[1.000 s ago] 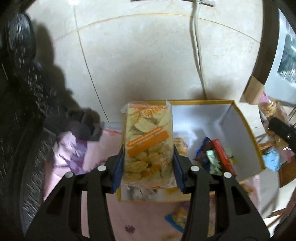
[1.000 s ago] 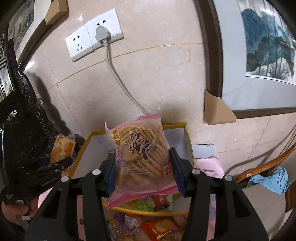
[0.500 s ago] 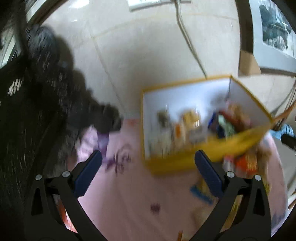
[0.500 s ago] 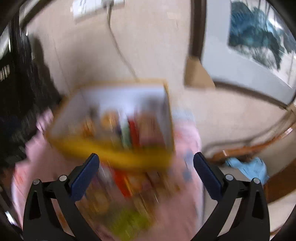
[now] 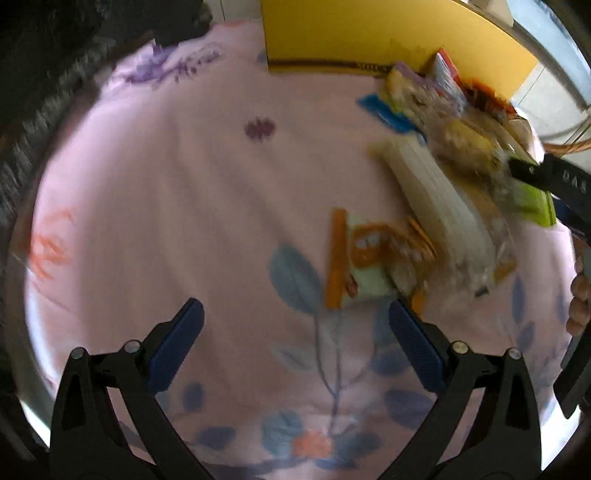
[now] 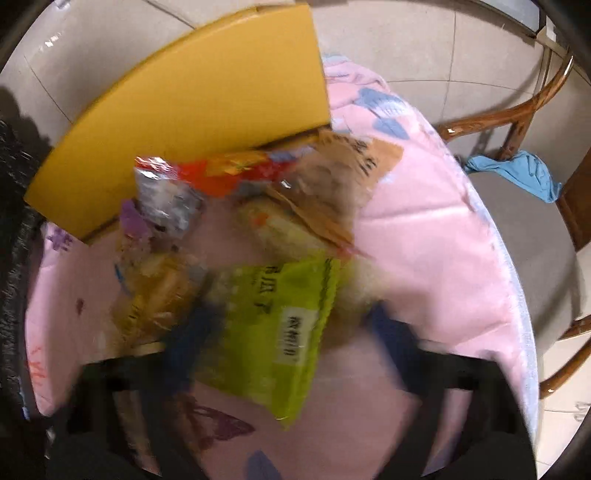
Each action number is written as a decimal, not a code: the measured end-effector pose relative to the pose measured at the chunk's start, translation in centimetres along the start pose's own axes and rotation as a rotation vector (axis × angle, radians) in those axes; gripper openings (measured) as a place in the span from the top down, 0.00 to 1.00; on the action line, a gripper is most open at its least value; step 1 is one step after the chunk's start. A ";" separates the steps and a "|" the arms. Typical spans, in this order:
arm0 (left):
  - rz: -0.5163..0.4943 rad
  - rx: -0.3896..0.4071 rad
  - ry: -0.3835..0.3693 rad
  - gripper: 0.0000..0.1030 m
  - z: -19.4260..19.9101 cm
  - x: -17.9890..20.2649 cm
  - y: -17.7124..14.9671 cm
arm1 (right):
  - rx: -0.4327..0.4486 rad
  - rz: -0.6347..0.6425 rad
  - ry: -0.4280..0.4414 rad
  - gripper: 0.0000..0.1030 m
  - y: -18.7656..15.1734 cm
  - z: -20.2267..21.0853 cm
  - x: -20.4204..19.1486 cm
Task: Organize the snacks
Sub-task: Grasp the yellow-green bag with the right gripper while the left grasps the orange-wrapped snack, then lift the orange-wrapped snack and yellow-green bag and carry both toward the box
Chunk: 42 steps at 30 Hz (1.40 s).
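Observation:
My left gripper (image 5: 295, 308) is wide open just above the pink floral cloth (image 5: 166, 192), with nothing between its blue pads. An orange-and-white snack packet (image 5: 369, 266) lies just ahead of its right finger. Behind it, a heap of snack bags (image 5: 465, 147) reaches back to the yellow box (image 5: 369, 33). In the right wrist view, my right gripper (image 6: 288, 325) is blurred and its jaws are closing around a lime-green packet (image 6: 273, 314) lying on the cloth. A gap still shows on the packet's right side. More bags (image 6: 229, 173) are piled against the yellow box (image 6: 192, 92).
A wooden chair (image 6: 517, 122) with a blue cloth (image 6: 517, 170) on its seat stands beyond the table's right edge. A dark carved chair back (image 5: 48, 81) rises at the left. Part of a hand (image 5: 578, 302) shows at the right edge of the left wrist view.
Both grippers let go of the bags they held over the yellow box and opened wide. Both then dropped toward the cloth, and the right one now straddles the green packet.

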State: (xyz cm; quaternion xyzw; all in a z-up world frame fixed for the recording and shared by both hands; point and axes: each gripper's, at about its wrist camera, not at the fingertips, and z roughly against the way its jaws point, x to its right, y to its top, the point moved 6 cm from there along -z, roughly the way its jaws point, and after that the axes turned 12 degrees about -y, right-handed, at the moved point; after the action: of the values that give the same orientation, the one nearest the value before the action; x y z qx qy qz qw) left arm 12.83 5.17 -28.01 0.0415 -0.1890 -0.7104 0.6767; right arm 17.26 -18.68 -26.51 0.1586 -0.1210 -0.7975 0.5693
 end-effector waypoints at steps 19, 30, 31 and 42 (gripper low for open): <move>-0.040 0.075 0.005 0.02 1.5 -2.3 1.4 | -0.065 -0.181 0.351 0.83 -1.2 12.0 4.1; -0.081 0.192 -0.211 0.02 0.7 0.9 2.8 | 0.097 -0.252 0.413 0.83 -1.2 20.3 7.9; -0.086 0.162 -0.175 0.02 -0.6 0.9 2.8 | 0.109 -0.247 0.408 0.83 -1.2 20.9 8.0; -0.057 0.117 -0.097 0.51 0.3 -1.4 2.9 | 0.143 -0.227 0.446 0.83 -1.9 23.1 8.0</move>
State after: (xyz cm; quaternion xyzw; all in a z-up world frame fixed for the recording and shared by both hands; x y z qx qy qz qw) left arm 15.58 6.58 -27.06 0.0519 -0.2614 -0.7183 0.6427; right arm 4.21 -25.38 -6.86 0.3829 -0.0301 -0.7910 0.4762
